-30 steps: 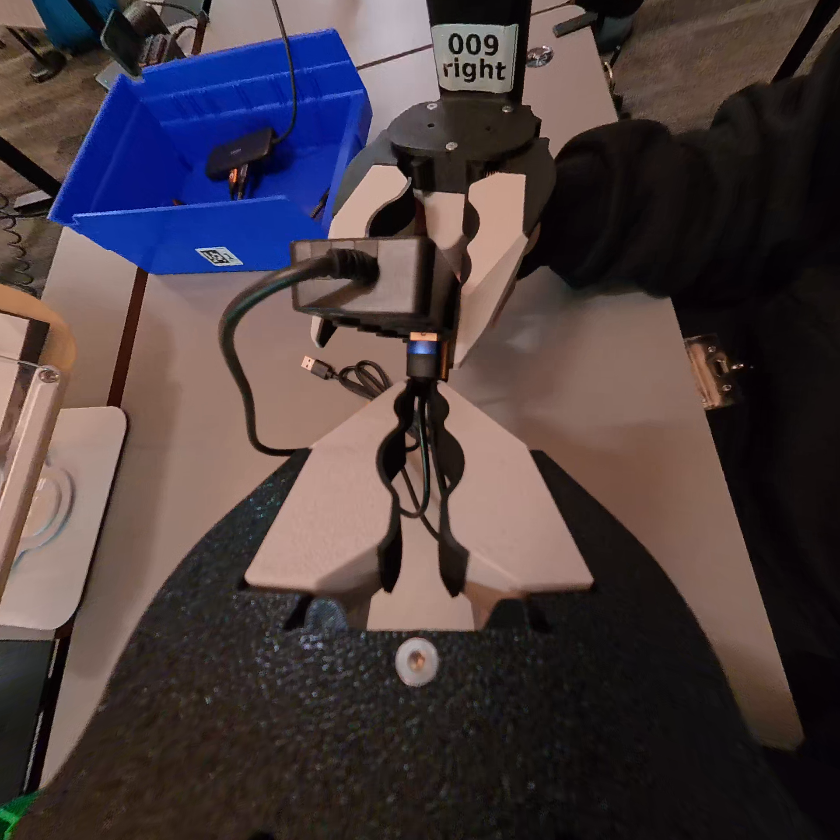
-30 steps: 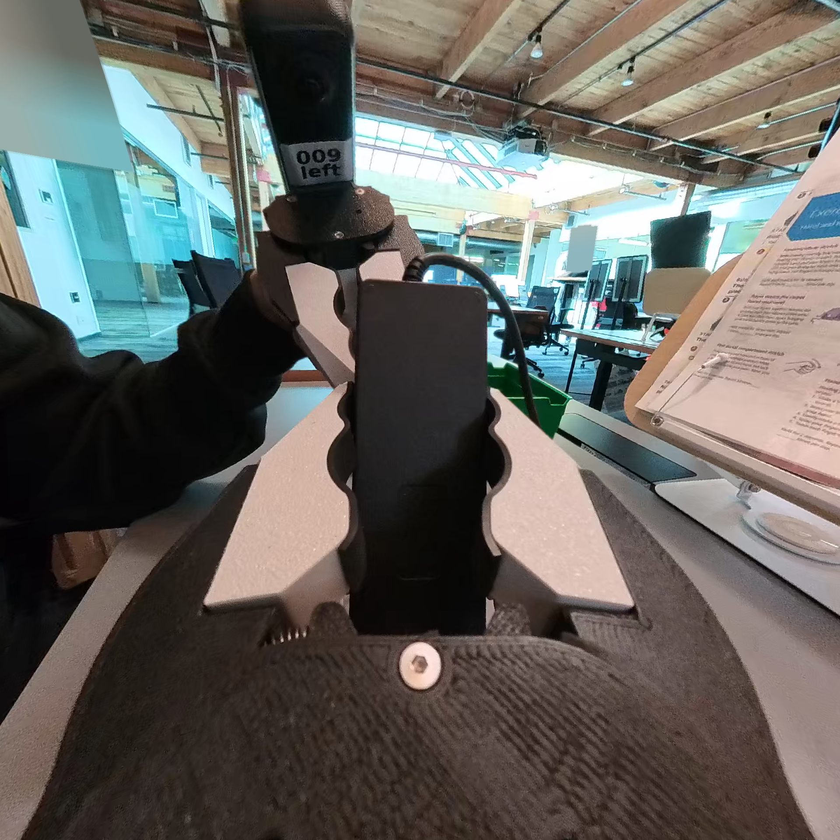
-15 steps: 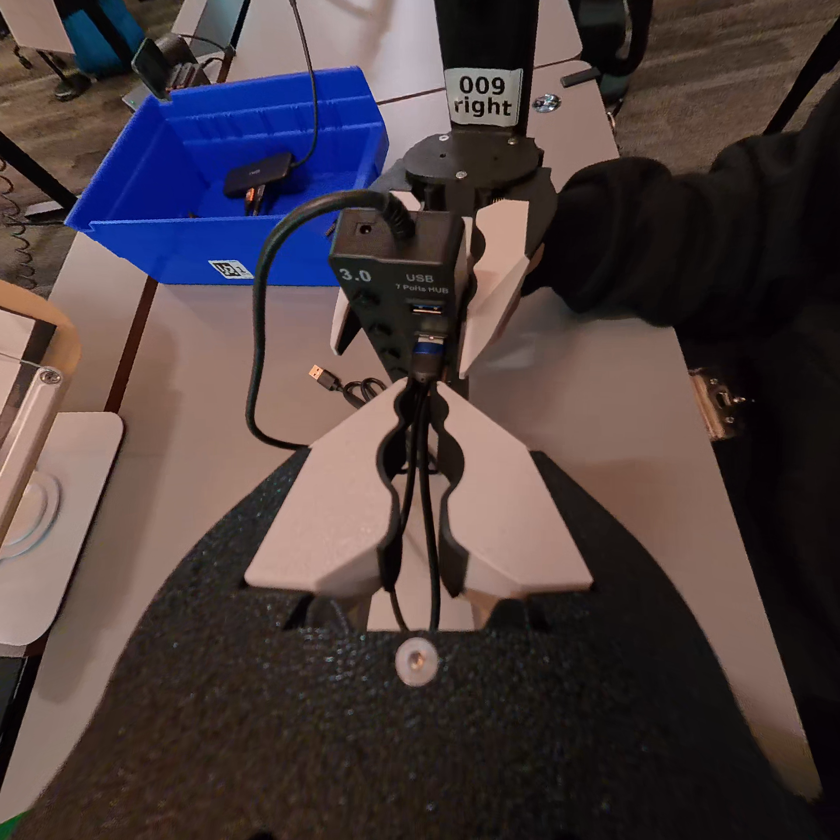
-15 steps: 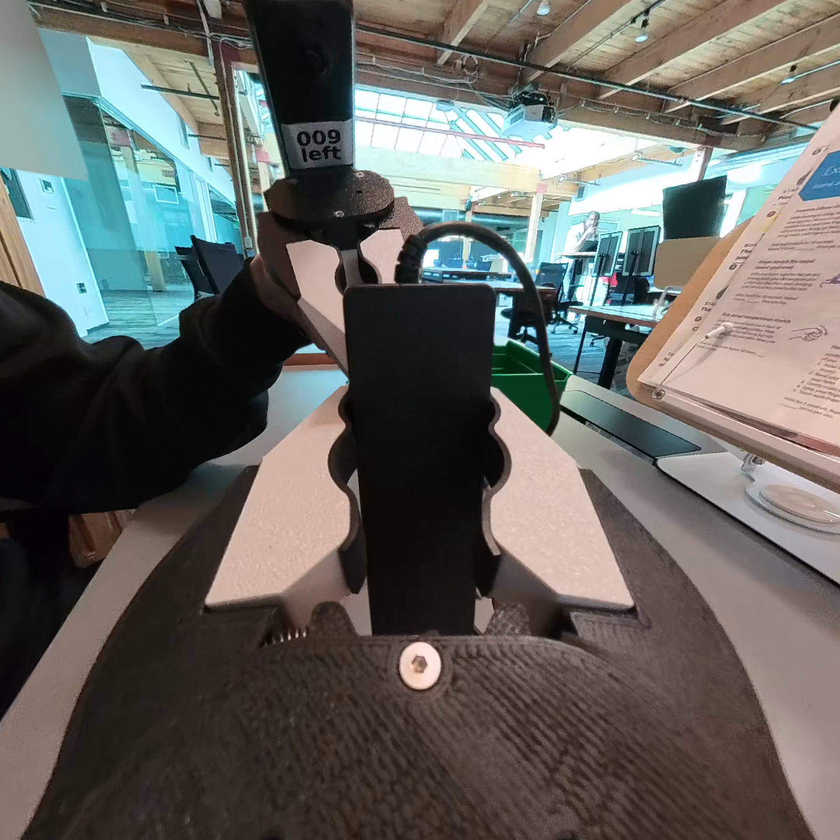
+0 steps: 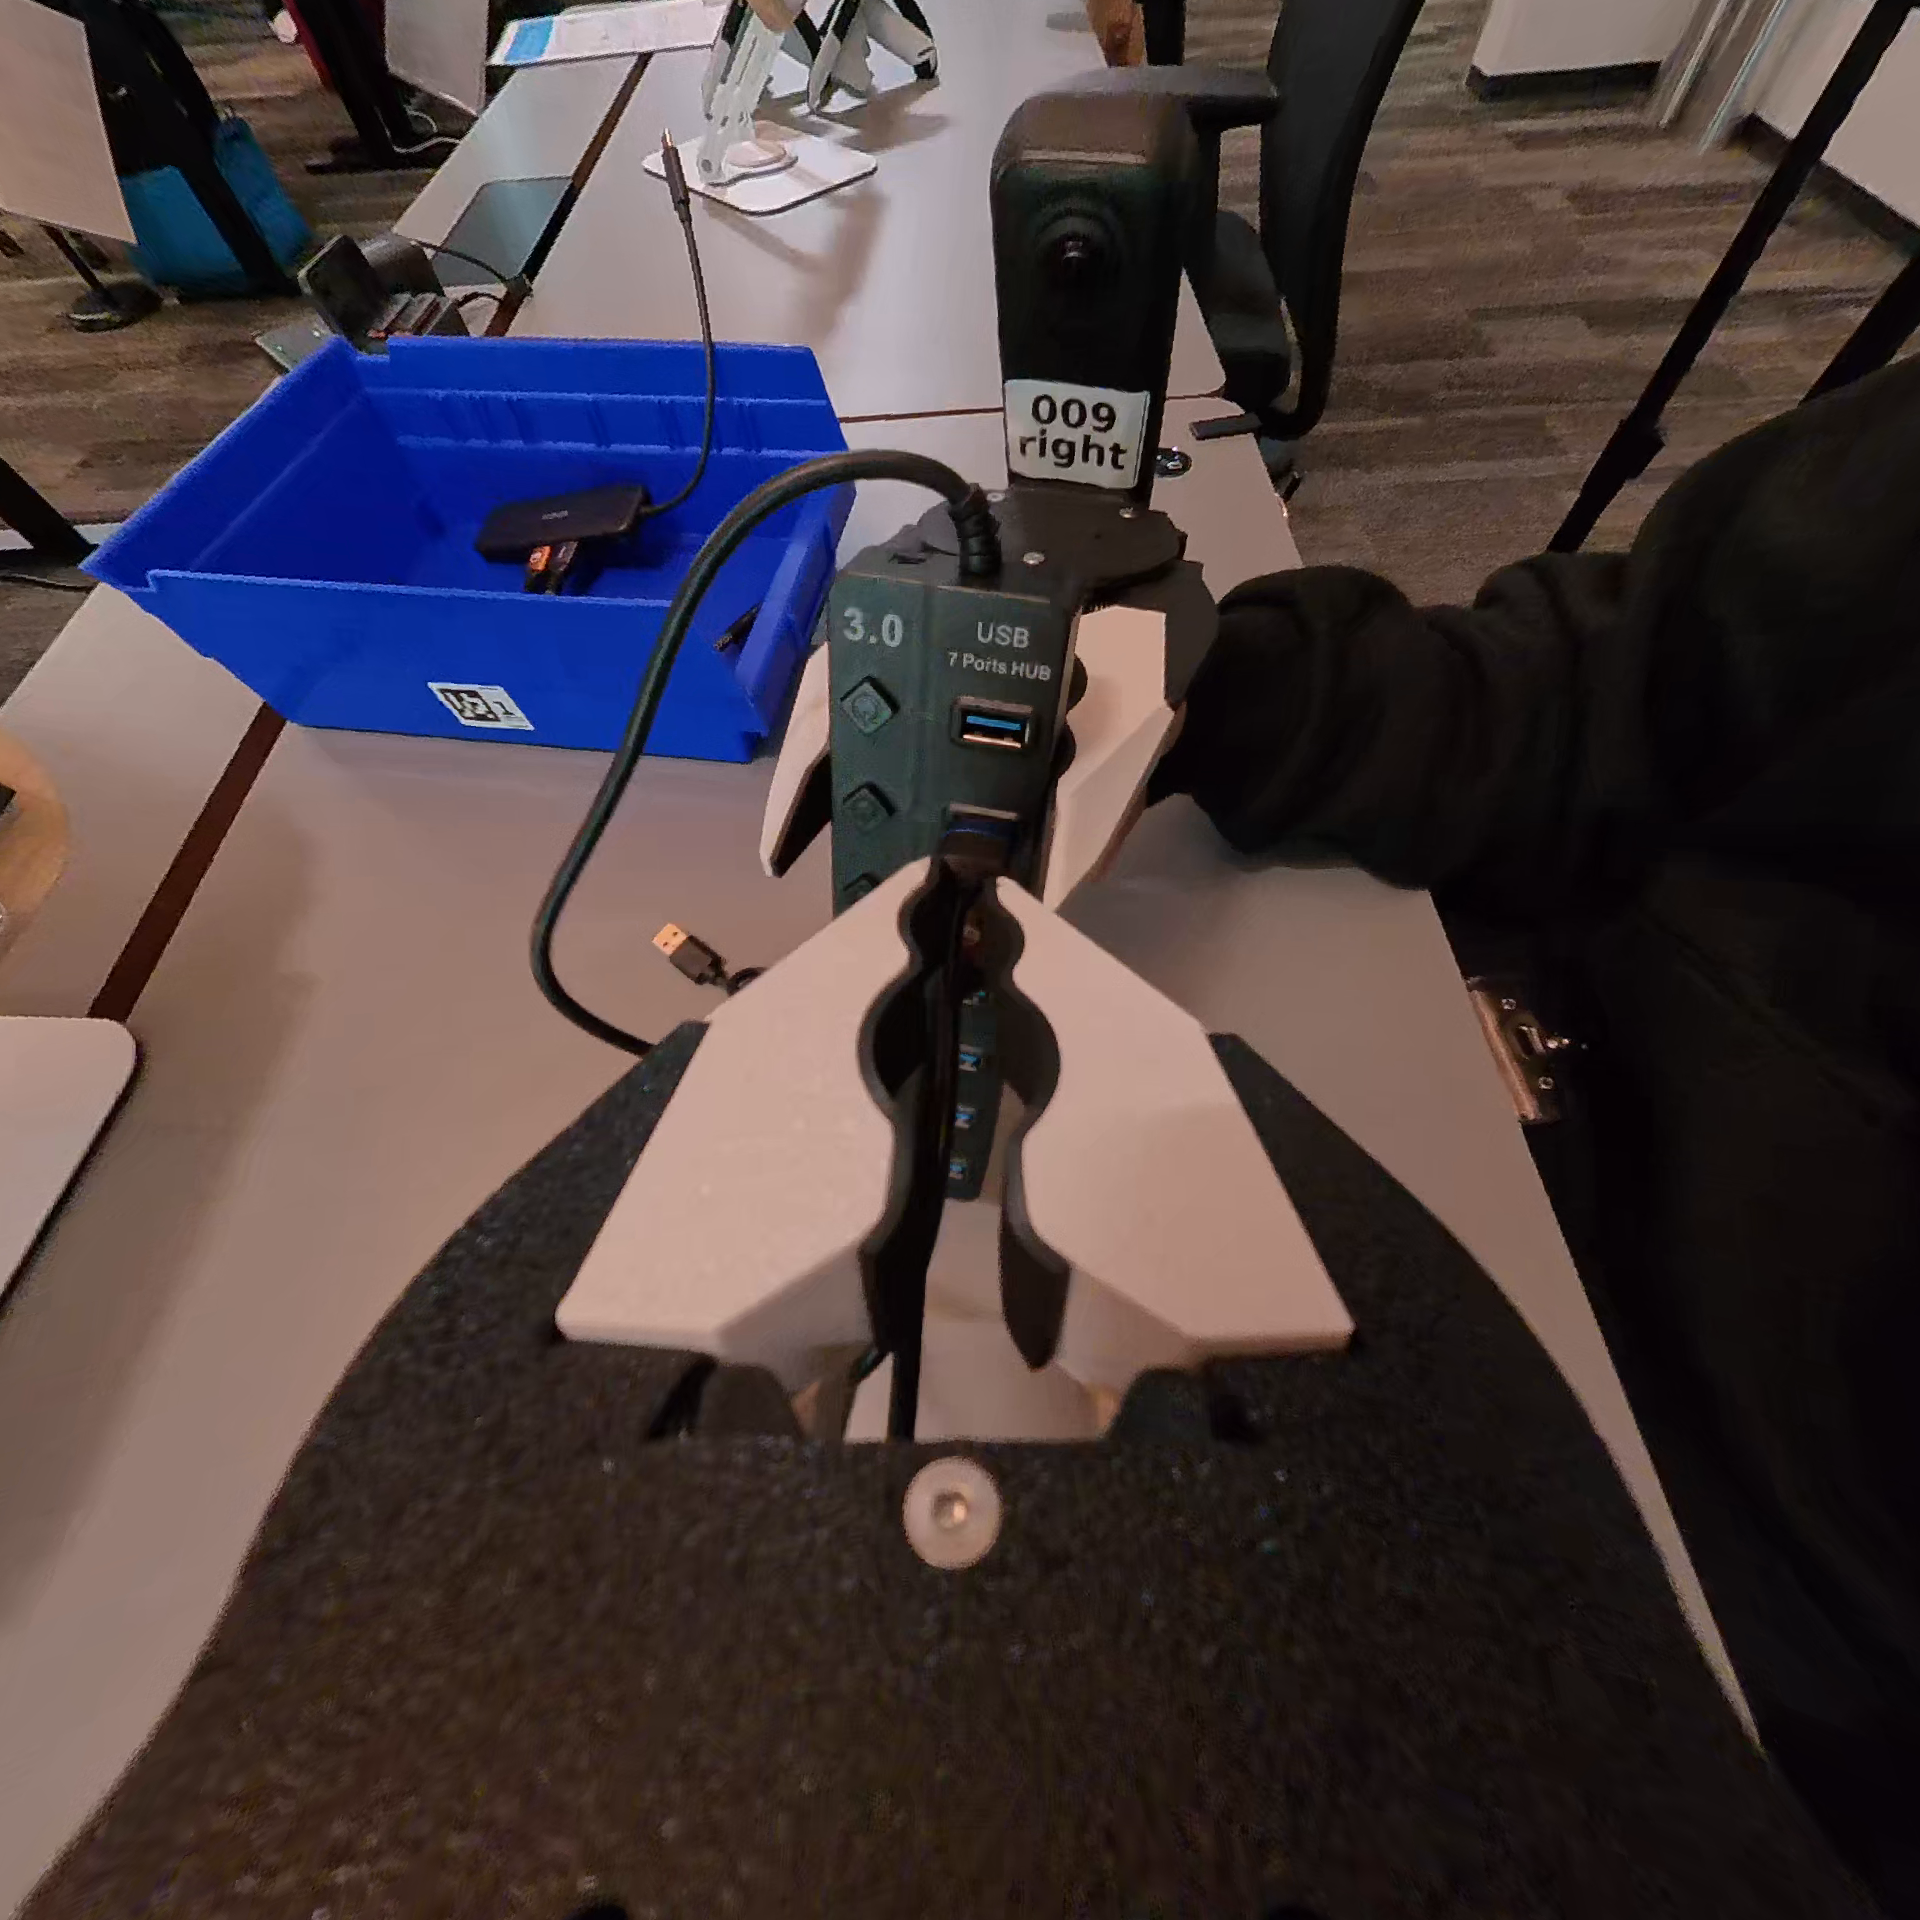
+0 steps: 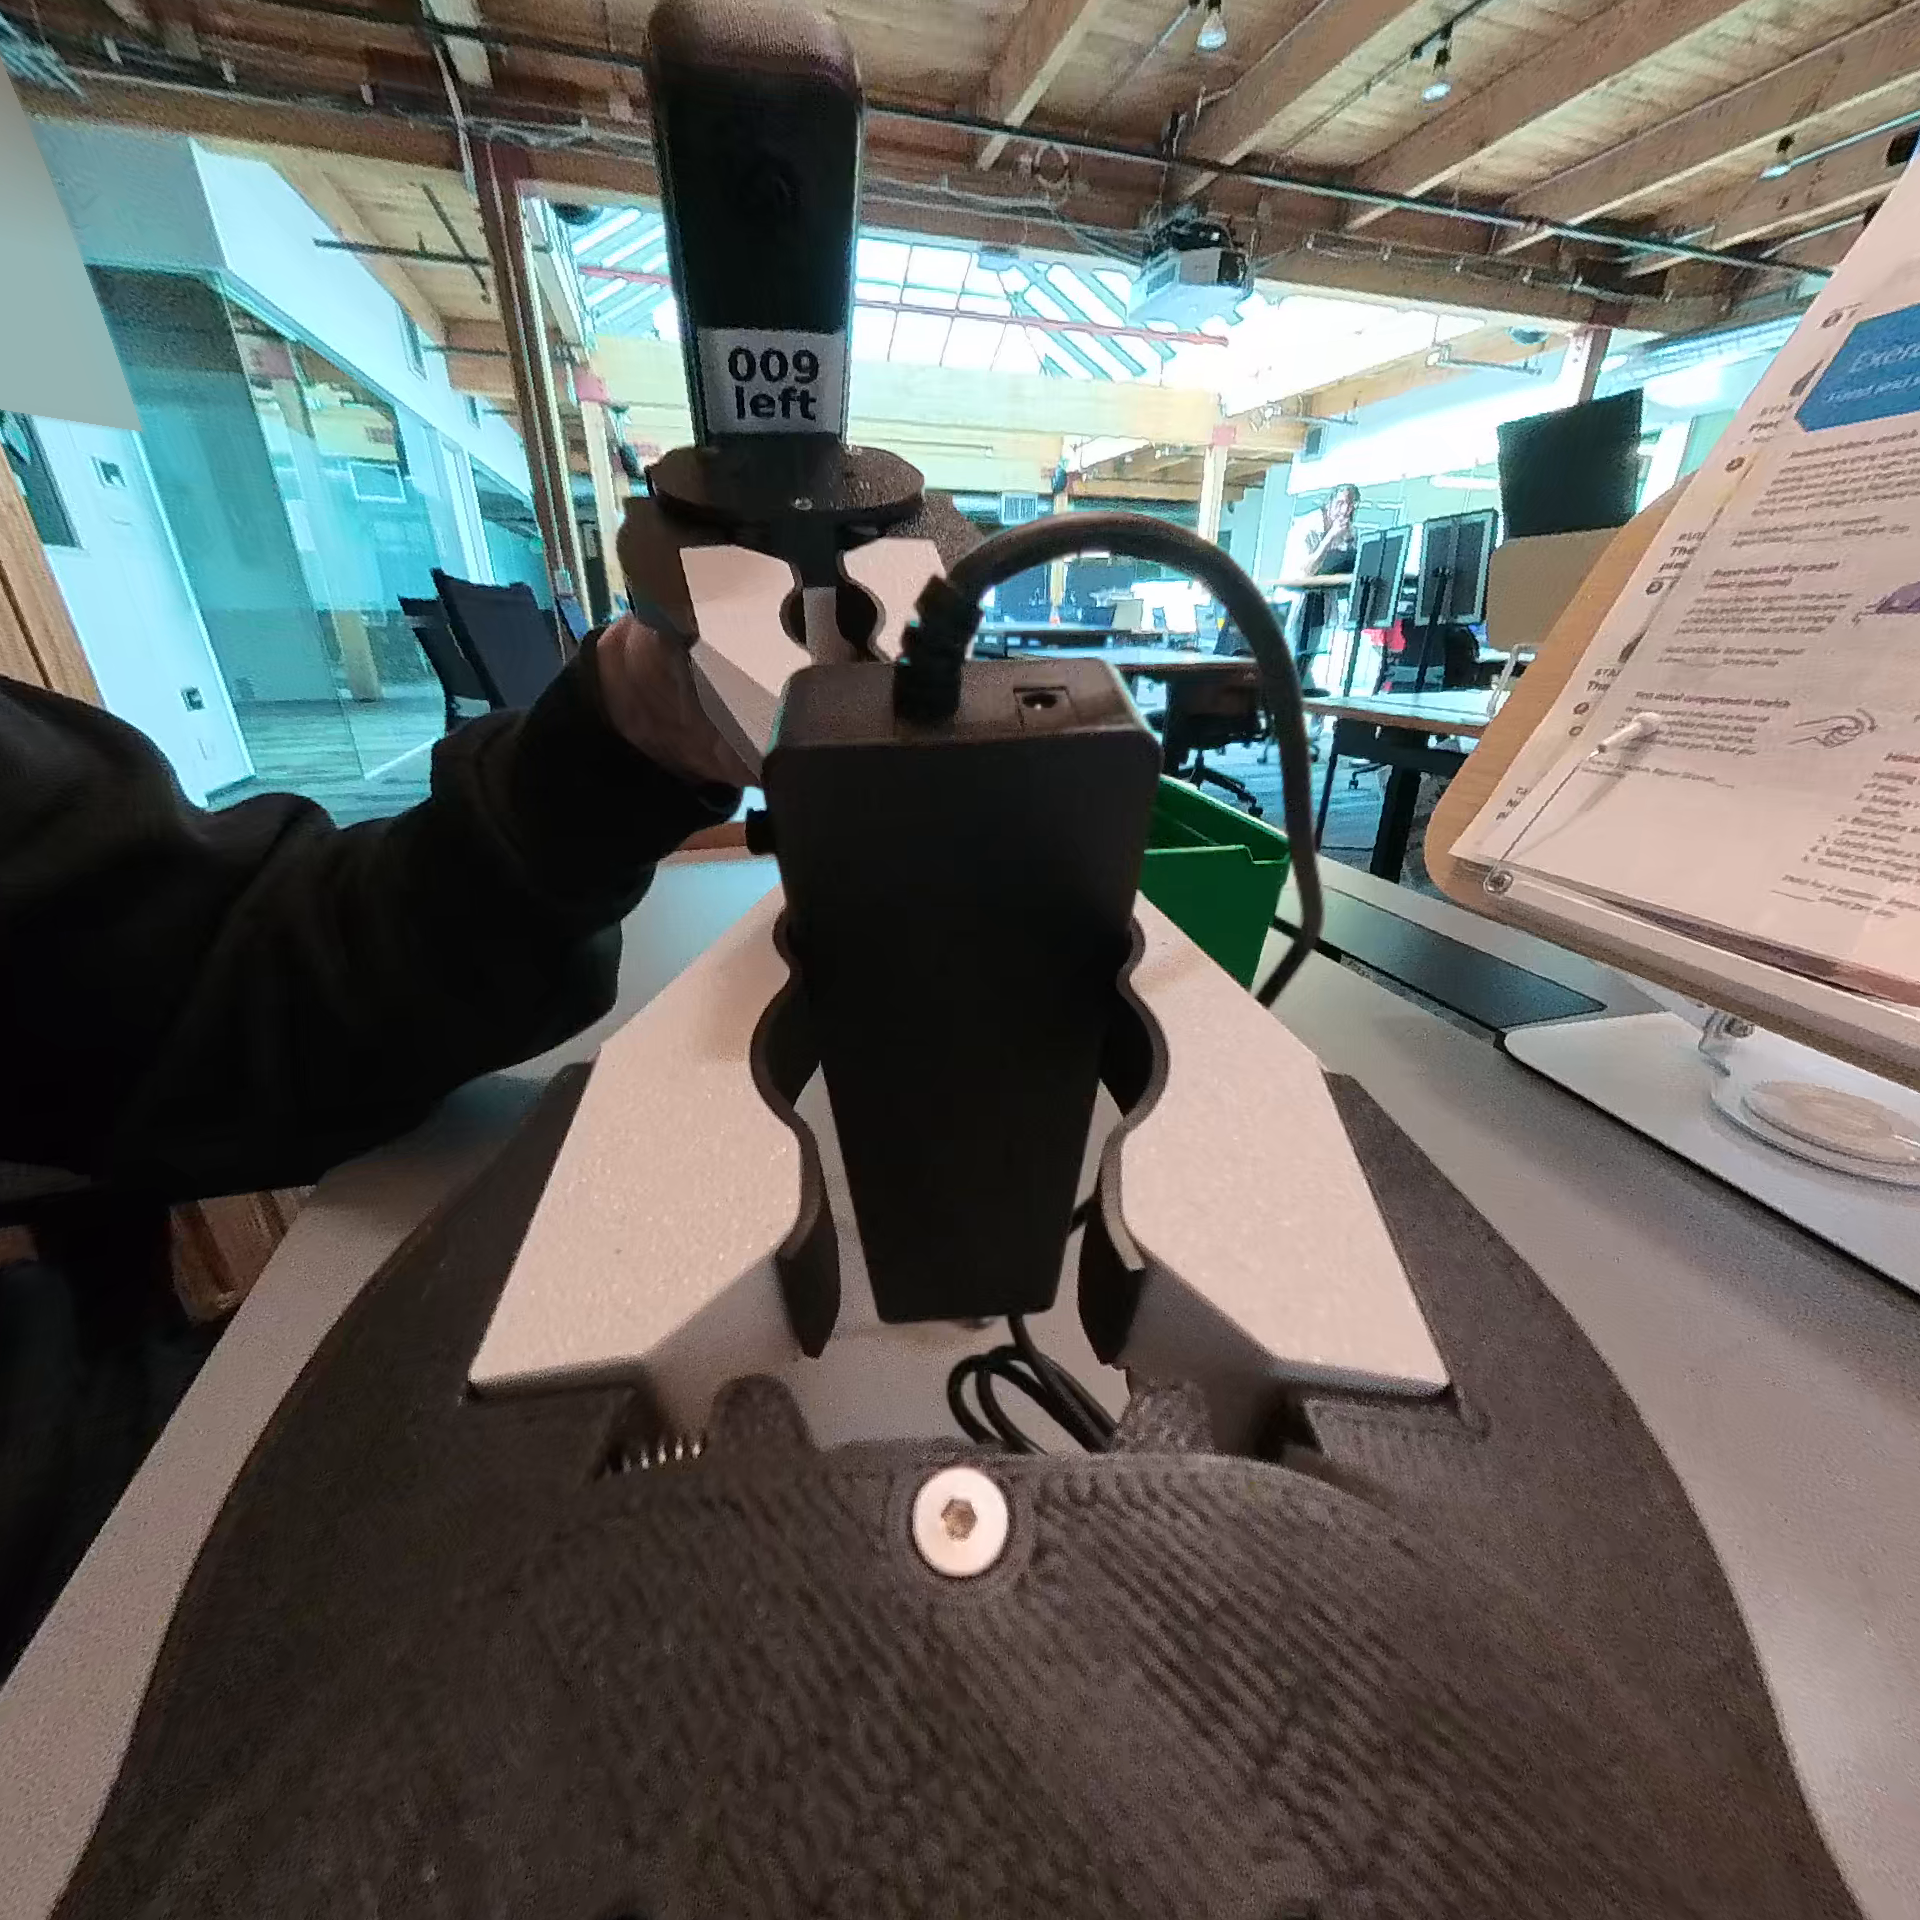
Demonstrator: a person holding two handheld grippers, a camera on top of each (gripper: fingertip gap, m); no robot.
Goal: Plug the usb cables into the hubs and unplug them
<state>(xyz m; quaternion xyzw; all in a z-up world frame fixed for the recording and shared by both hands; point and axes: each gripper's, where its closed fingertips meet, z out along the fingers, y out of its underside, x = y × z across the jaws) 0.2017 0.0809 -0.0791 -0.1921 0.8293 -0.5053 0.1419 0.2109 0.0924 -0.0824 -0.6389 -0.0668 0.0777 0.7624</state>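
Note:
A black multi-port USB hub [image 5: 935, 727] stands upright above the table, its port face towards the left wrist camera. My right gripper [image 6: 956, 925] is shut on the hub's [image 6: 966, 987] sides. It also shows behind the hub in the left wrist view [image 5: 1101, 790]. My left gripper [image 5: 961, 899] is shut on a black USB cable plug [image 5: 977, 847]. The plug's tip sits at the second port from the top; its depth is hidden. The thin cable [image 5: 920, 1195] runs back between my fingers. The top port [image 5: 992, 724] is empty.
The hub's thick cable [image 5: 623, 790] loops down to the grey table [image 5: 364, 1039]. A loose USB plug [image 5: 686, 951] lies there. A blue bin [image 5: 312, 634] holds another black hub [image 5: 566, 514]. A green bin [image 6: 1216, 883] and a document stand [image 6: 1714, 727] are on the right.
The hub has tipped from end-on to upright, so its port face now shows. Both grippers have risen together. The plug has stayed at the same port.

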